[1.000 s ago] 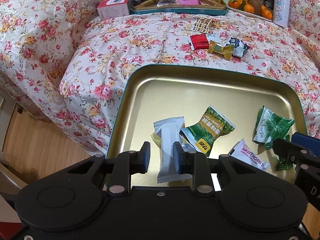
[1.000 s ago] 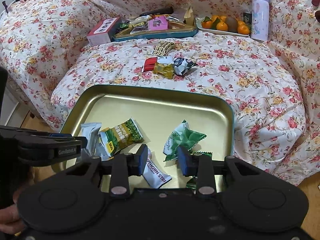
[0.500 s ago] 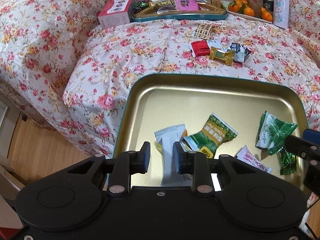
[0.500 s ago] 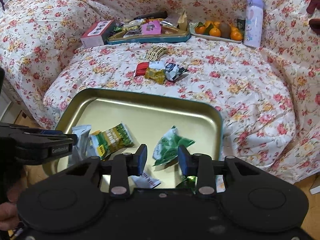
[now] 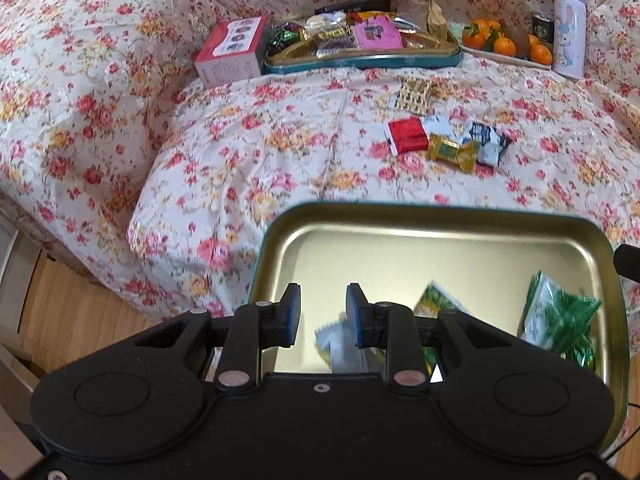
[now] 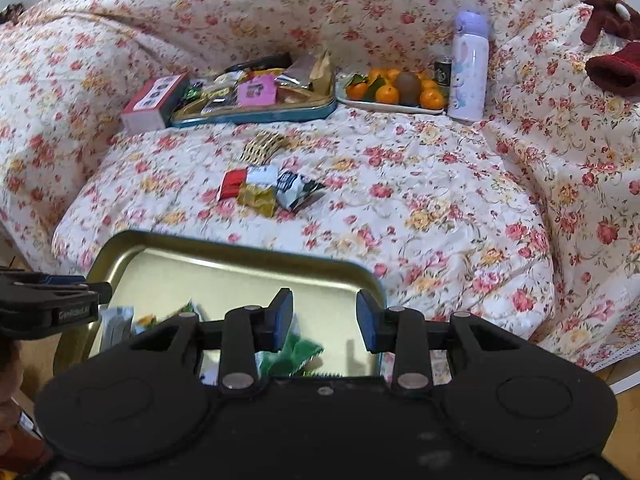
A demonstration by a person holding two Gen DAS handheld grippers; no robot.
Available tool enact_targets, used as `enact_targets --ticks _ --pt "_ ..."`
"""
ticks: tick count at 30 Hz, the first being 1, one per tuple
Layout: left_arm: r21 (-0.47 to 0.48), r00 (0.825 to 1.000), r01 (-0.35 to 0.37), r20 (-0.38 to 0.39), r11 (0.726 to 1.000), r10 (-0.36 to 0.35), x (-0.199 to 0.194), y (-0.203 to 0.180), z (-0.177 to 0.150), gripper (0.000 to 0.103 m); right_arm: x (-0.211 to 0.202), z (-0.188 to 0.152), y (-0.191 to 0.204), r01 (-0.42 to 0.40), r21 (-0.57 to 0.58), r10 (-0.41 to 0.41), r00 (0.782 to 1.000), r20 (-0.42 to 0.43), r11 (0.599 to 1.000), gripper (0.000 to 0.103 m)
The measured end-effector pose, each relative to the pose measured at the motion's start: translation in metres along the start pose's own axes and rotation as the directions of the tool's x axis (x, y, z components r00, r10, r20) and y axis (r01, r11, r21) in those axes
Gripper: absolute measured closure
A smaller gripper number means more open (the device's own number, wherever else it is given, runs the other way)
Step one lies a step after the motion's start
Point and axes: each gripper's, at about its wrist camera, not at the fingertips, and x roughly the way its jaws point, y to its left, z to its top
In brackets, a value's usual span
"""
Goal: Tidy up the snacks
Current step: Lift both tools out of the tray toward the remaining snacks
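Several wrapped snacks lie in the gold tray (image 5: 440, 220), a shallow rounded-corner tin with a teal outer rim that sits at the near edge of the floral-covered sofa (image 5: 280, 152). Inside the tray, a white wrapper (image 5: 340, 344) lies at its near side, a yellow-green packet (image 5: 434, 300) just beside that, and a crinkled green packet (image 5: 560, 316) toward the tray's right wall. All three are blurred.

Beyond the tray's far rim, on the sofa cover, lies a small cluster: a red packet (image 5: 406, 136), a gold-wrapped candy (image 5: 452, 152) touching it, and a dark blue and white packet (image 5: 486, 142) beside the candy. A gold patterned piece (image 5: 414, 94) lies farther back. Behind that stand a second tin of sweets (image 5: 360, 54), a red and white box (image 5: 232, 52) at its left, a plate of oranges (image 5: 504, 44) and a lilac bottle (image 5: 568, 24).

The left gripper (image 5: 322, 314) hangs over the tray's near left part, its blue-padded fingers narrowly apart with nothing between them; the white wrapper lies below the right finger. The right gripper (image 6: 324, 316) hangs over the tray's near right corner, fingers likewise narrowly apart and empty, the green packet (image 6: 294, 354) below the left finger.
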Motion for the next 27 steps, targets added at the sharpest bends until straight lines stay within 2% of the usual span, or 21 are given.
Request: enact_targets --ticks 15,27 --pt "0.020 0.999 -0.030 0.045 0.999 0.029 0.023 0.003 0.061 0.067 0.042 0.058 -0.010 -0.042 0.031 0.043 0.999 -0.022 0.999 0.067" --pt "0.033 1.000 -0.001 -0.004 0.999 0.001 0.065 0.001 0.110 0.067 0.093 0.094 -0.008 -0.068 0.038 0.071 0.994 -0.088 0.997 0.067"
